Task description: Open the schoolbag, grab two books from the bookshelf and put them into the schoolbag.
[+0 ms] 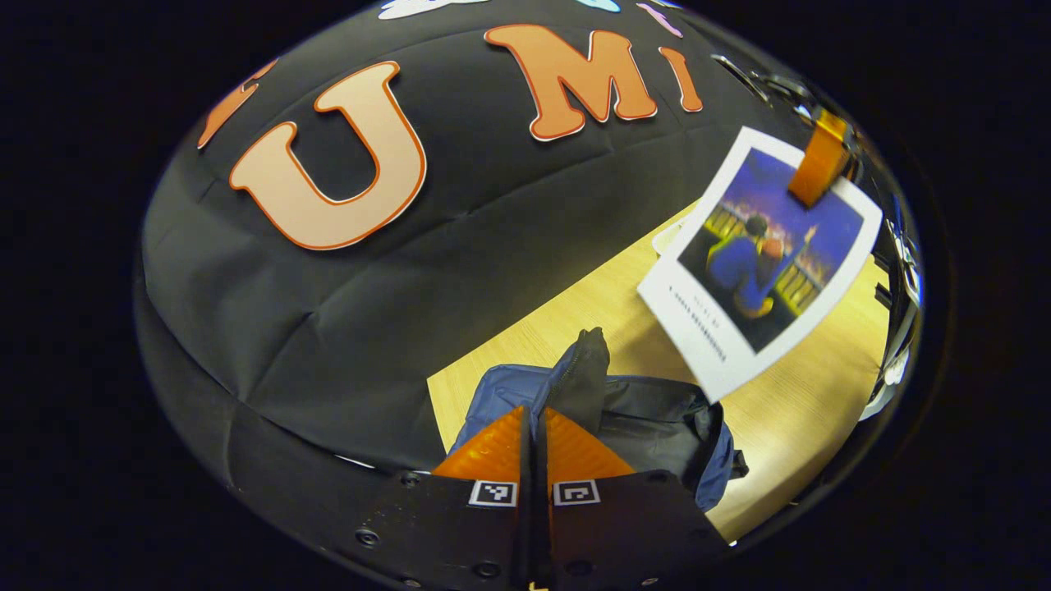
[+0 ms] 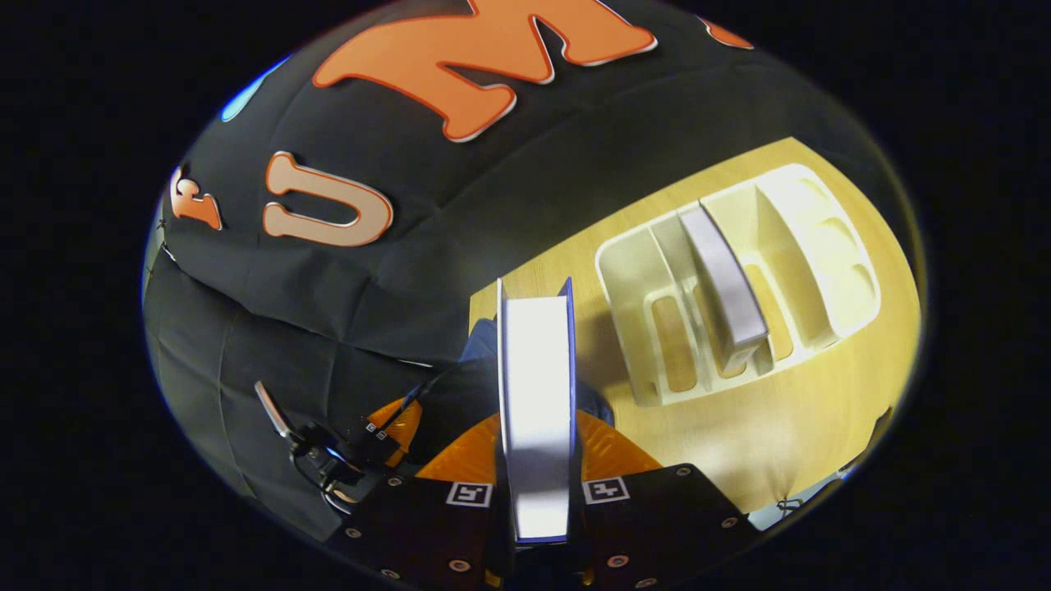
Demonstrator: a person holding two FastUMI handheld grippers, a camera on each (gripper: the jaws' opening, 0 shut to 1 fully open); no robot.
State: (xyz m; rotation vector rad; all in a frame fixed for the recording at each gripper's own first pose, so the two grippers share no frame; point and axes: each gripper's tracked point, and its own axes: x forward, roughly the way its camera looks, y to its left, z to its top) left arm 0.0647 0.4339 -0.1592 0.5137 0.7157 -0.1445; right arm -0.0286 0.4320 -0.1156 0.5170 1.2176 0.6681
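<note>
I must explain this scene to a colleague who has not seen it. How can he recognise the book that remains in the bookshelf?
On the wooden table stands a cream bookshelf with several slots. The book stands upright in a middle slot, alone there; the other book is clamped in the right gripper.

Black cloth wall [image 1: 345, 312] behind wooden table [image 2: 788, 427]

Schoolbag [image 1: 657, 419] on table [image 1: 788, 410], mouth open, near booth wall. Book [image 1: 759, 263] in air above table, right of schoolbag. Bookshelf [image 2: 739, 279] on table, one book [image 2: 727, 283] upright in middle slot.
</note>
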